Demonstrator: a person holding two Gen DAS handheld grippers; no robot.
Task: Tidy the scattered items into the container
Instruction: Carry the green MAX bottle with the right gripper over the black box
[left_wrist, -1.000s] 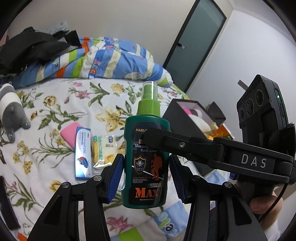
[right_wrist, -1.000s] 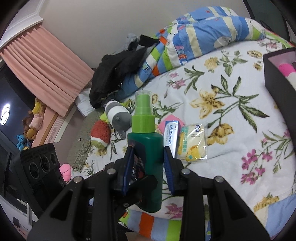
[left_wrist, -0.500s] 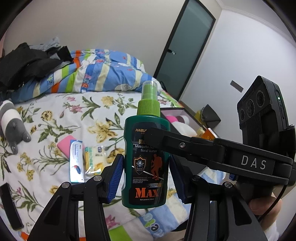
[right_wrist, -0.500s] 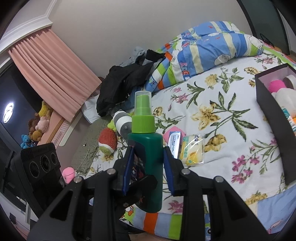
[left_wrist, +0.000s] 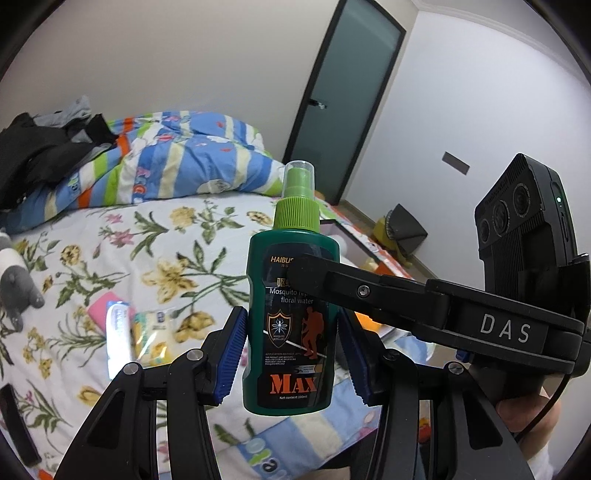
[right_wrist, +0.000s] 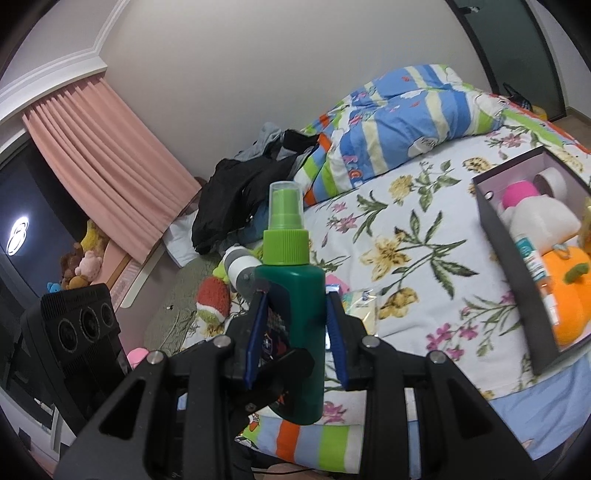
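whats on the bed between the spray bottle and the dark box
Only bare floral bedsheet lies between the green spray bottle and the dark box, as the right wrist view shows; the snack packet sits beside the bottle.

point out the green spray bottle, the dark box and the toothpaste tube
green spray bottle (left_wrist: 291, 332), left wrist view, on the front label
dark box (right_wrist: 506, 236), right wrist view, on the near side wall
toothpaste tube (left_wrist: 119, 332), left wrist view, on the middle of the tube
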